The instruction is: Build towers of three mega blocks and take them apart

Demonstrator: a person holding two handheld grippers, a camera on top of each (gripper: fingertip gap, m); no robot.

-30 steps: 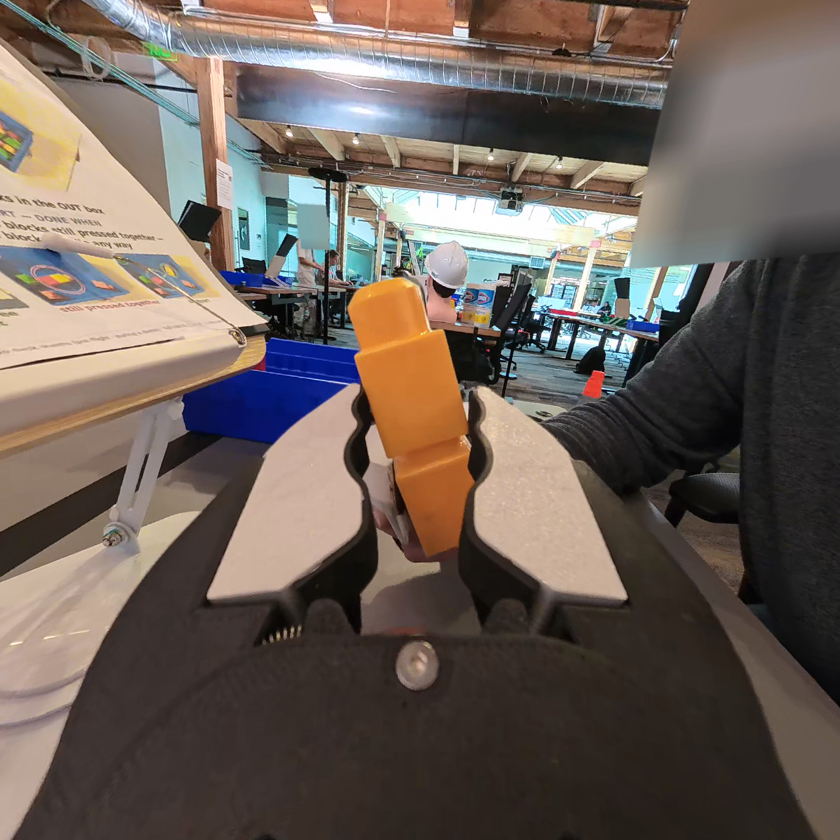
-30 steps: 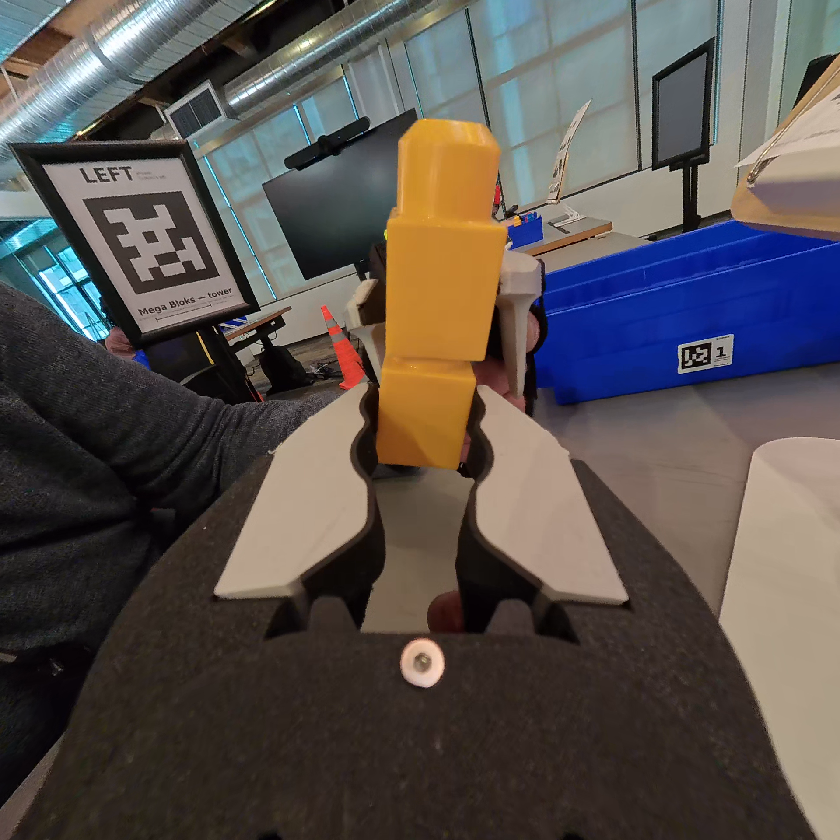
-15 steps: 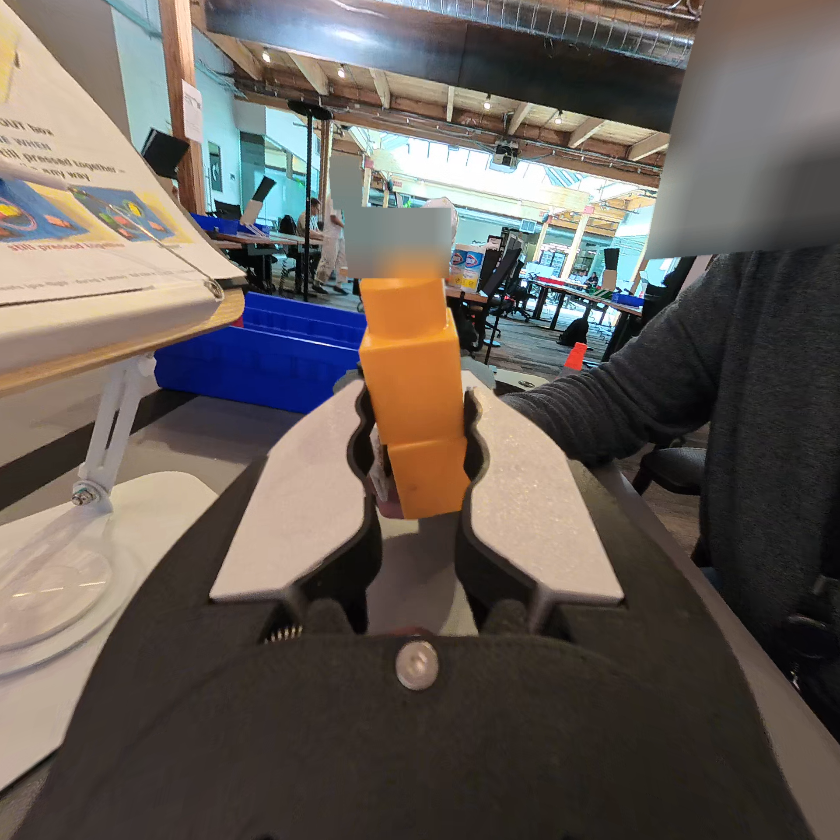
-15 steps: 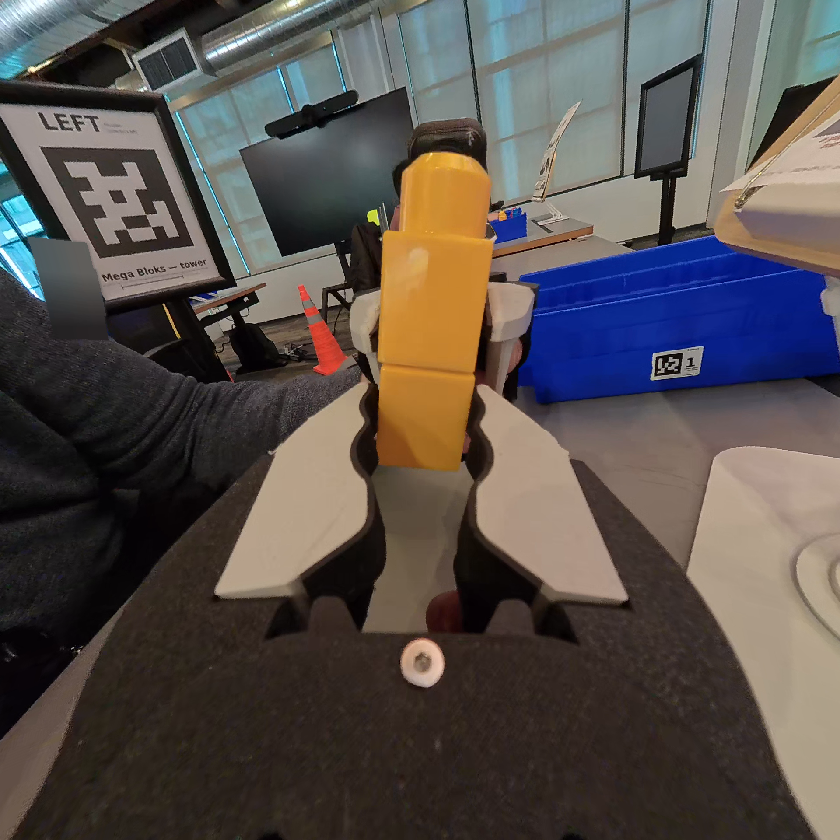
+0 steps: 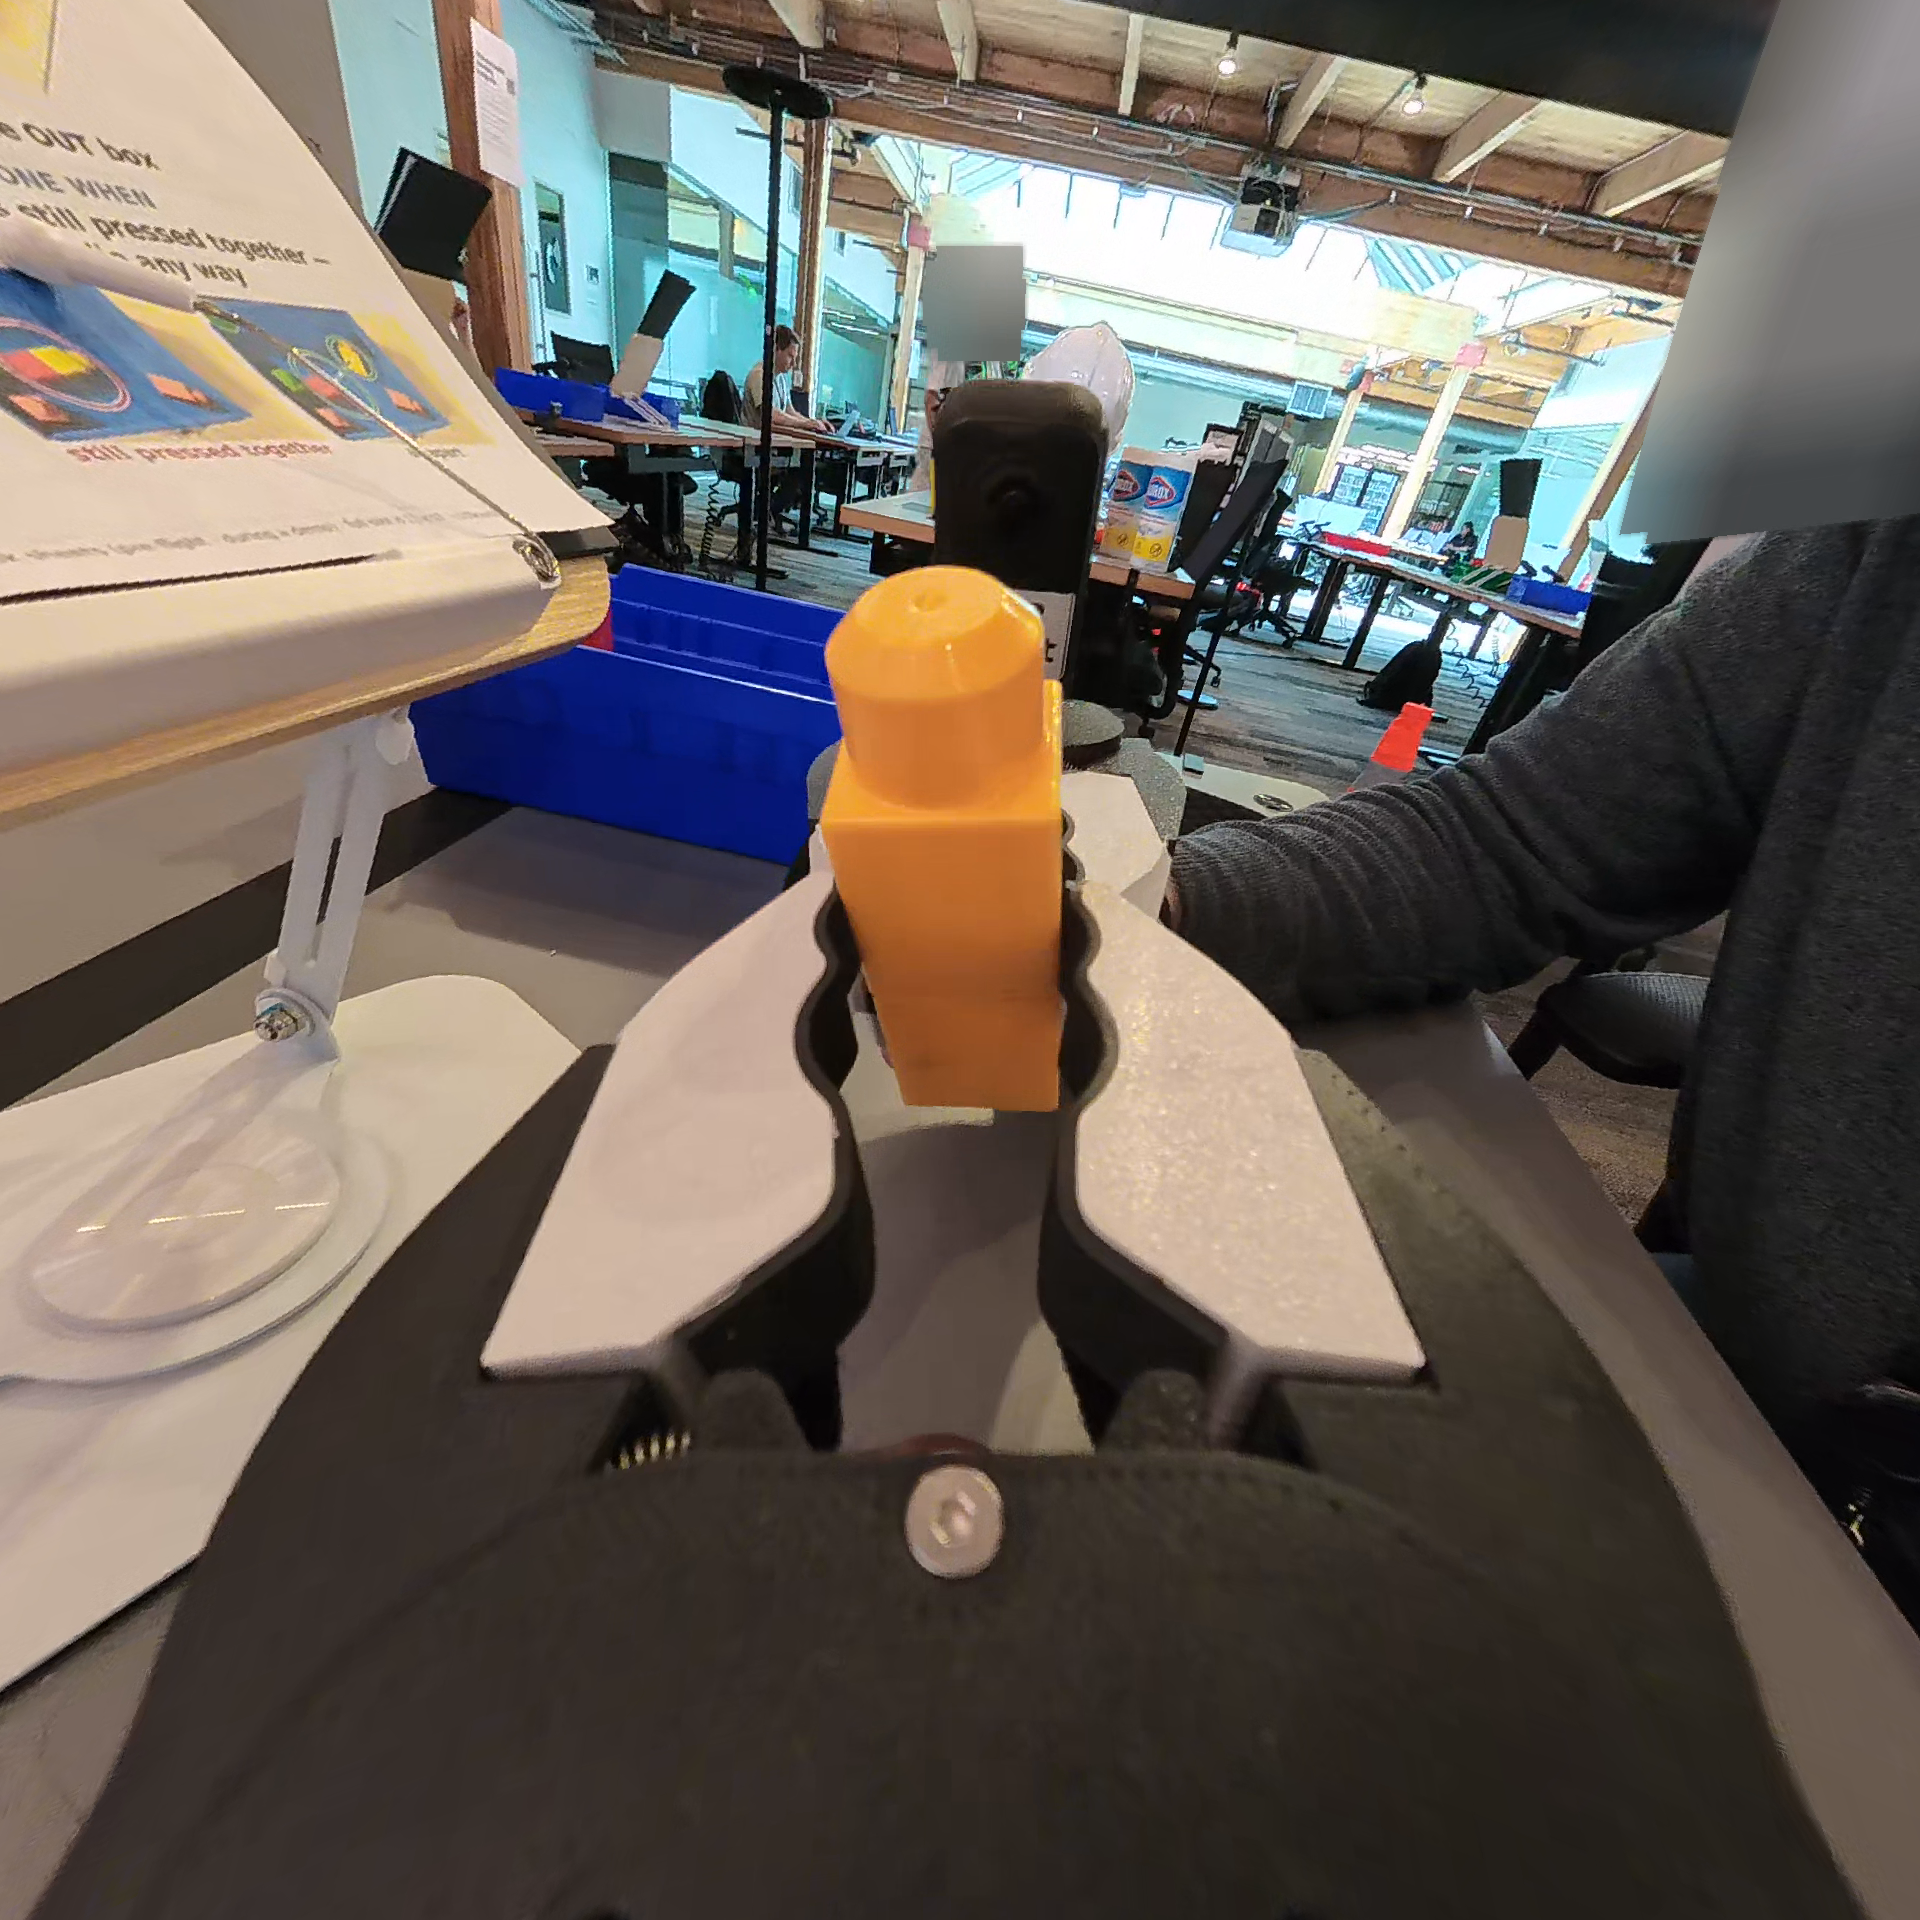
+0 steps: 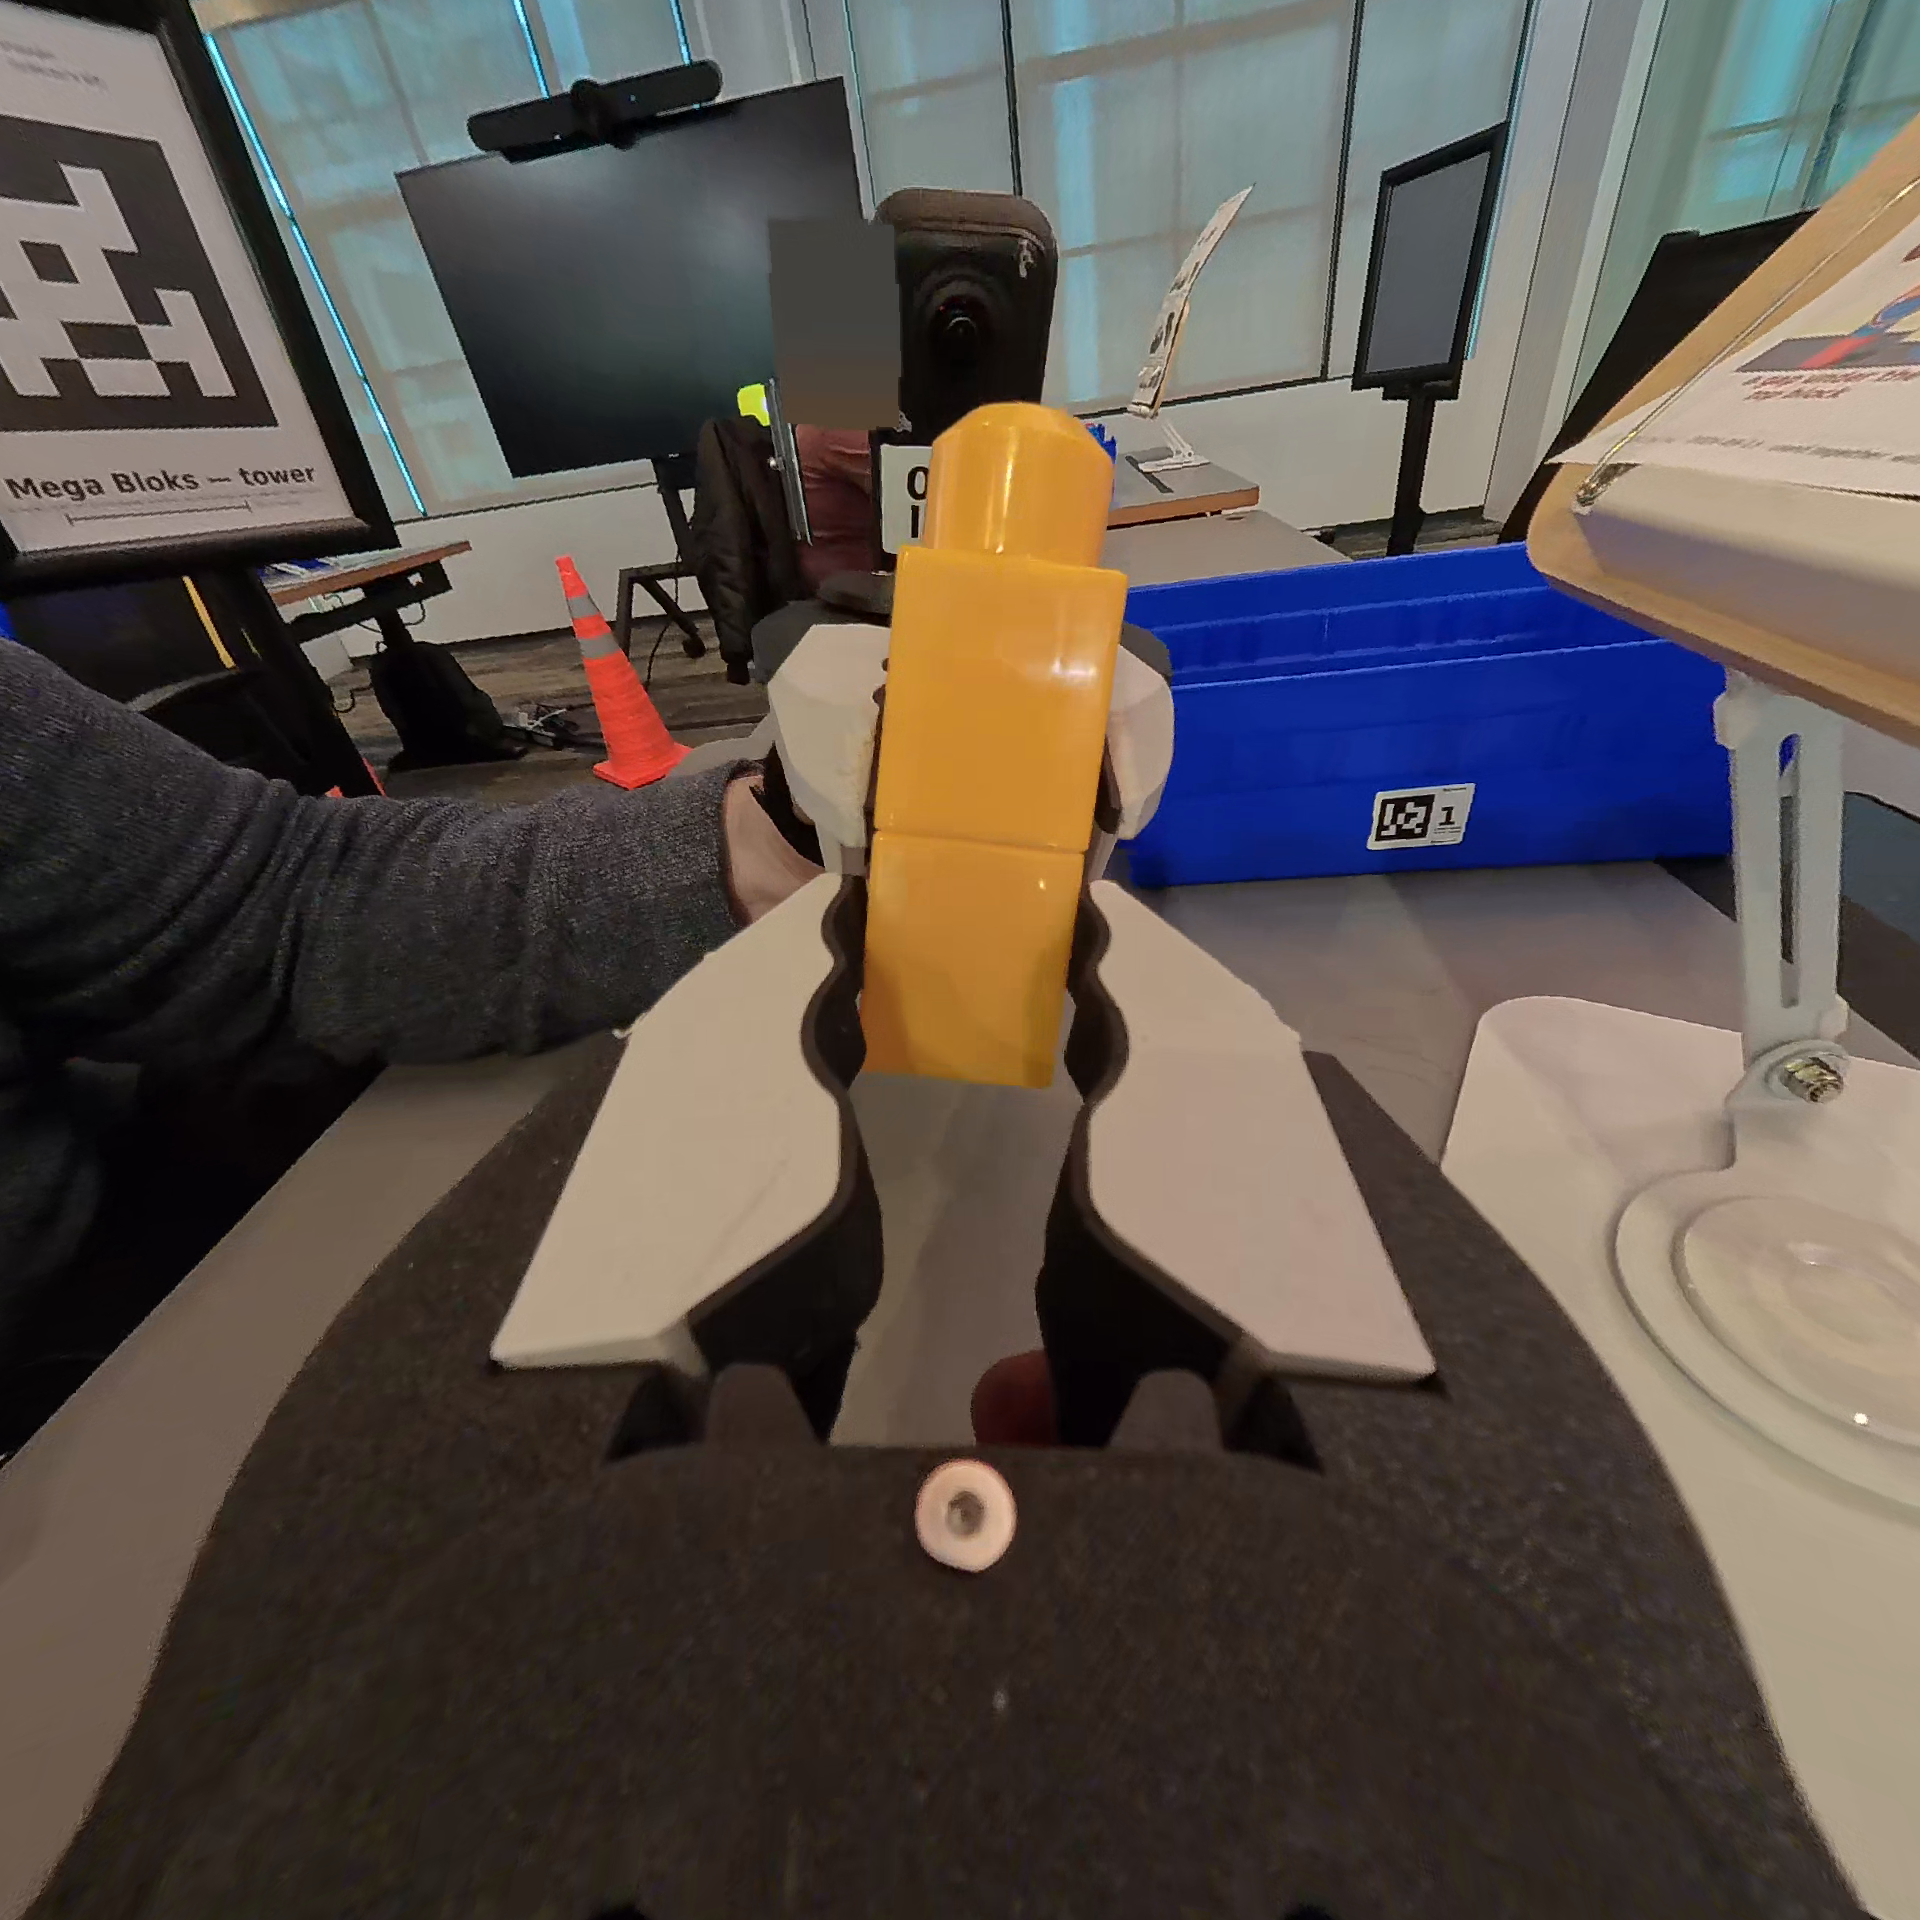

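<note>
We see a stack of two orange blocks (image 5: 951,935), pressed one atop the other with a round stud on top, held upright in the air above a grey table (image 6: 1403,966). Both grippers clench it from opposite sides. In the left wrist view, our left gripper (image 5: 956,997) grips the stack around the seam between the blocks, its wavy black pads touching the sides, and the bottom edge of the lower block hangs just past the fingertips. In the right wrist view, our right gripper (image 6: 961,966) is clamped on the lower block, with the upper block rising free above it. The other gripper's white fingers (image 6: 826,748) hug the upper block from behind. Beyond the stack stands a blue bin (image 6: 1455,707). A white stand (image 5: 301,935) holding an instruction sheet rises beside it. A grey sleeve (image 5: 1507,862) reaches in.
</note>
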